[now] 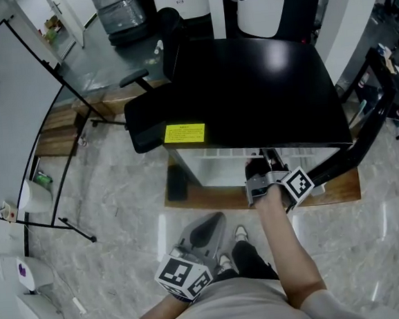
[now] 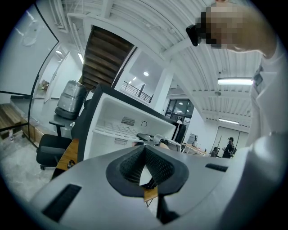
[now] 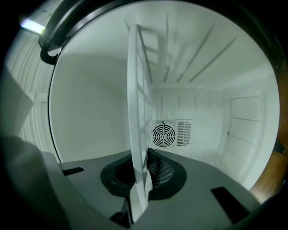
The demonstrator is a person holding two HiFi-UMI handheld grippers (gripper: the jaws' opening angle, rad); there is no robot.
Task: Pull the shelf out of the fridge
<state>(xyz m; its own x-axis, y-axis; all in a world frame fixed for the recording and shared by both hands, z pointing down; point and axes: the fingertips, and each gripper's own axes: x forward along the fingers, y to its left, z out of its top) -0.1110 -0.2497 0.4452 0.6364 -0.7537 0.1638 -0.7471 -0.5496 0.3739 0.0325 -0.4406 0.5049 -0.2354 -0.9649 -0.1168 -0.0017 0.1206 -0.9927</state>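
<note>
Progress: early days, looks like. Grab done, pull-out itself not yet done.
Shelf (image 3: 137,112): white wire rack, sitting inside the fridge (image 1: 263,94), only its front edge poking out under the black top.
Right gripper (image 3: 140,173): reached in at the fridge's open front, jaws pinched tight on the shelf's front rim.
Left gripper (image 2: 145,168): hanging well back from the fridge, down by the person's waist, jaws closed together with nothing in them.
Door (image 1: 364,134): swung open at the fridge's right side, so no obstacle there.
Left to do: slide the rack straight out toward the person, all the way clear of the fridge.
Count: one fridge, one shelf visible, two grippers, one round fan grille (image 3: 163,134) on the fridge's back wall, one yellow sticker (image 1: 184,133) on the fridge's top.
</note>
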